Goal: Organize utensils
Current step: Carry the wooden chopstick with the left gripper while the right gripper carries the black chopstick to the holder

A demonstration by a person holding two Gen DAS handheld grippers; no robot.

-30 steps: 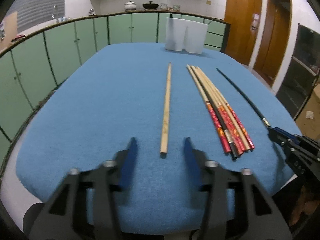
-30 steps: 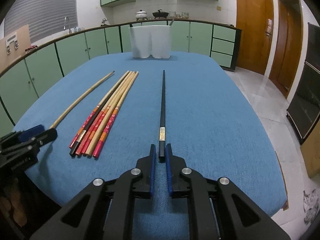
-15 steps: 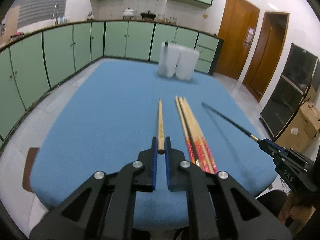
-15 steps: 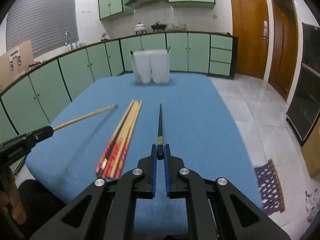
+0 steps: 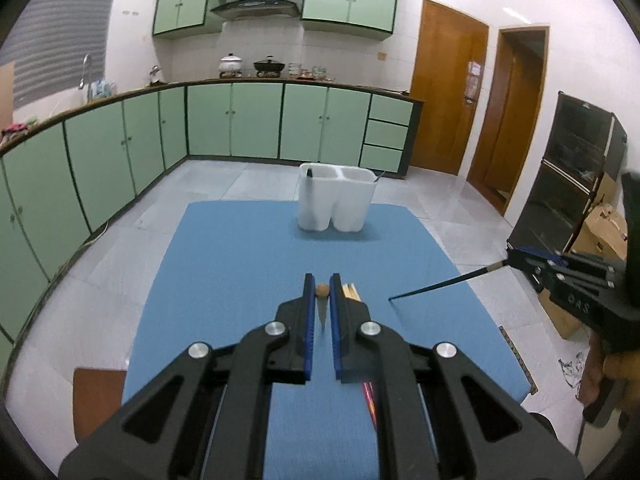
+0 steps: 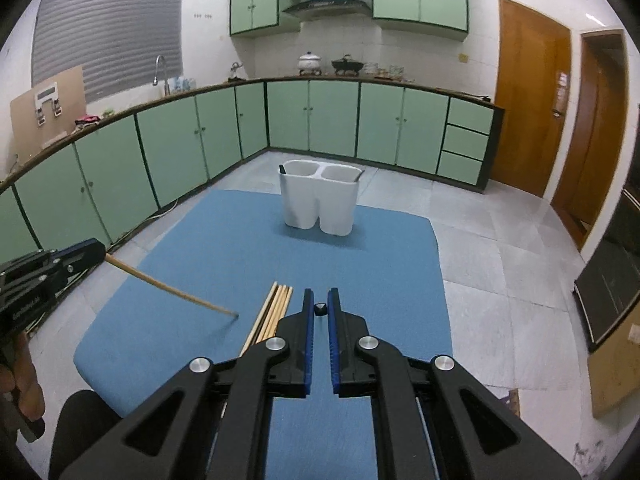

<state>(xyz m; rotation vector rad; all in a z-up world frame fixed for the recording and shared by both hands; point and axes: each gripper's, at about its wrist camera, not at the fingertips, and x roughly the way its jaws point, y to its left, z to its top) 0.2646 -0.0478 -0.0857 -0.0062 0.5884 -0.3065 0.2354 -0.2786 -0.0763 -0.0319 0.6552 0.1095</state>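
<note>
My left gripper (image 5: 322, 291) is shut on a plain wooden chopstick (image 5: 322, 290), seen end-on; in the right wrist view that chopstick (image 6: 172, 290) hangs tip-down over the blue table (image 6: 224, 248). My right gripper (image 6: 319, 309) is shut on a black chopstick (image 6: 319, 309), which in the left wrist view (image 5: 444, 283) slants down toward the table. A bundle of red-ended wooden chopsticks (image 6: 272, 312) lies on the table below both grippers. A white two-compartment holder (image 5: 337, 201) stands at the table's far end, also seen in the right wrist view (image 6: 319, 197), with a dark utensil in its left cup.
Green cabinets (image 6: 200, 136) line the far and left walls. Wooden doors (image 5: 448, 104) and a dark cabinet (image 5: 568, 208) stand to the right. A cardboard box (image 5: 600, 232) sits on the tiled floor, and a brown stool (image 5: 98, 396) beside the table's near left corner.
My left gripper closed on the wooden chopstick. Both grippers lifted their chopsticks high off the table and tilted them tip-down; the bundle stayed put.
</note>
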